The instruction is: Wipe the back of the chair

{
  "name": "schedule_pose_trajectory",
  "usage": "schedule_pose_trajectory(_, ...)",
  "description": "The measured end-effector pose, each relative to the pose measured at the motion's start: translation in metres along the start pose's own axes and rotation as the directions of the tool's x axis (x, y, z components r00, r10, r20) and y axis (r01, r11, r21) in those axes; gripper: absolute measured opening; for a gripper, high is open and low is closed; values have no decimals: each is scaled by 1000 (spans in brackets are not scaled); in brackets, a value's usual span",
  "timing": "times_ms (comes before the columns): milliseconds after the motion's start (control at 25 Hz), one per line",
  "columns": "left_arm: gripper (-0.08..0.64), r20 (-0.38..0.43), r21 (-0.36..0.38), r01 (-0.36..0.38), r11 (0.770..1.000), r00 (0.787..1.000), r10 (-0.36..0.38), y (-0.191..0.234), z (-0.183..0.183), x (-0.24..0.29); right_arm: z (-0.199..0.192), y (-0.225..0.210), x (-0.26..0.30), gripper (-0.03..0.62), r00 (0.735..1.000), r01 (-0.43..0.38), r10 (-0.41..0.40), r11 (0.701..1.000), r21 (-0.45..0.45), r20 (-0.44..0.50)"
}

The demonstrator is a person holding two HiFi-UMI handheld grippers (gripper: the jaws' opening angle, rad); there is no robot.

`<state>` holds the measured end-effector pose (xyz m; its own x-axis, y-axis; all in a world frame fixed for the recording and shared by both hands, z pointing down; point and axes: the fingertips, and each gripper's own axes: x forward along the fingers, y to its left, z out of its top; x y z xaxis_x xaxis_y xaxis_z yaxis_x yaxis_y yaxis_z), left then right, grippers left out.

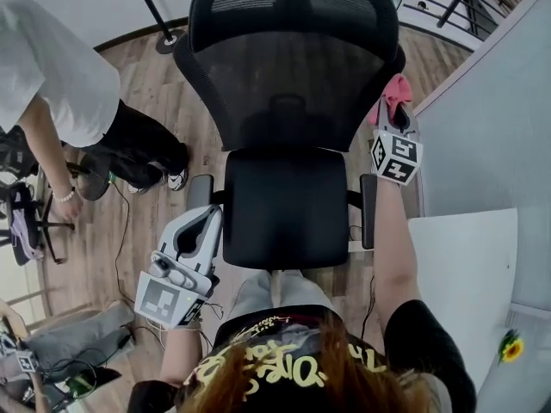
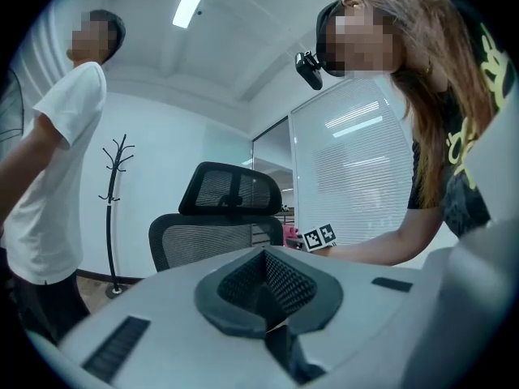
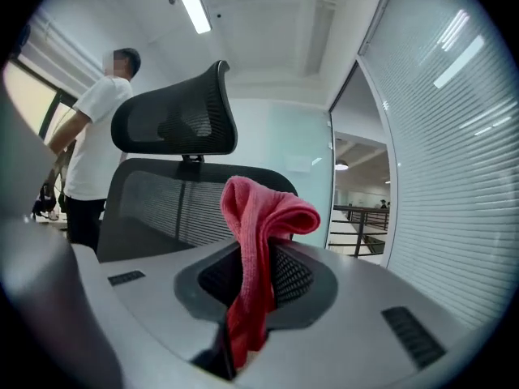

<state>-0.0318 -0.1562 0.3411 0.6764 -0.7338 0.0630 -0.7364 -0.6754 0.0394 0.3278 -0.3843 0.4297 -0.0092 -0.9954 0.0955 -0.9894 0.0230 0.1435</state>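
Observation:
A black mesh office chair faces me, with its back (image 1: 297,84), headrest (image 1: 288,3) and seat (image 1: 284,205). My right gripper (image 1: 394,114) is shut on a pink cloth (image 1: 395,93), held at the right edge of the chair back, just above the right armrest (image 1: 368,209). In the right gripper view the cloth (image 3: 259,241) sticks up from the shut gripper (image 3: 251,278), with the chair back (image 3: 162,209) beyond to the left. My left gripper (image 1: 207,218) hangs low beside the left armrest (image 1: 200,192), shut with nothing in it (image 2: 263,286).
A person in a white shirt (image 1: 52,76) stands left of the chair. A coat stand (image 2: 113,209) rises behind. A white table (image 1: 465,274) and a partition wall (image 1: 491,127) close off the right. Another chair (image 1: 26,222) and cables lie at lower left.

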Motion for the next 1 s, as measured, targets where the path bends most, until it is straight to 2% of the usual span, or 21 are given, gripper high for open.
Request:
schedule_pose_trajectory(240, -6, -14, 8, -57, 998, 998, 58, 0, 0, -8, -16, -11, 22, 61, 999, 7, -8, 1000, -16, -41)
schedule_pose_trajectory(480, -6, -25, 12, -120, 993, 992, 120, 6, -4, -17, -29, 7, 42, 60, 998, -28, 27, 1000, -7, -57)
schedule_pose_trajectory(680, -6, -26, 17, -151, 988, 988, 151, 5, -7, -24, -32, 9, 46, 60, 999, -20, 21, 1000, 17, -46)
schedule_pose_trajectory(920, -6, -17, -15, -158, 987, 987, 158, 53, 0, -21, -16, 32, 78, 60, 998, 2, -1, 1000, 6, -59)
schedule_pose_trajectory(1000, -6, -13, -10, -150, 989, 989, 150, 53, -5, -20, -24, 30, 73, 60, 998, 23, -22, 1000, 15, -56)
